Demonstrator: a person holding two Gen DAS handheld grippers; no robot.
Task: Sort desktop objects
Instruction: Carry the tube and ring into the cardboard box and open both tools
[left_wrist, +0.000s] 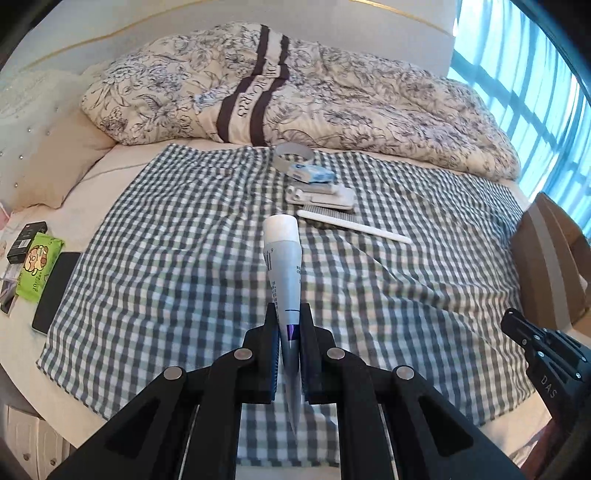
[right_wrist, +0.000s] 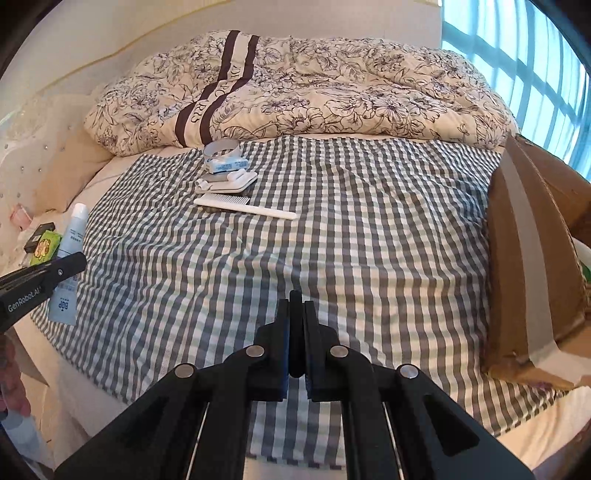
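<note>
This is a bedroom in a home: the working surface is a bed (right_wrist: 110, 184) spread with a grey-and-white checked cloth (right_wrist: 332, 240), with a crumpled floral duvet (right_wrist: 314, 85) heaped at the far side. A cream tufted headboard (left_wrist: 33, 122) and a beige pillow (left_wrist: 70, 155) sit at the left, and a tall window (right_wrist: 535, 62) lets daylight in at the right. Personal bits such as a white comb (right_wrist: 243, 206) and a green pack of wipes (left_wrist: 38, 271) lie about.

Both my wrist cameras look steeply down along my tongs from close above the checked cloth (left_wrist: 184, 258) on the bed, sharing the comb (right_wrist: 243, 206) and the quilt (right_wrist: 332, 85).
</note>
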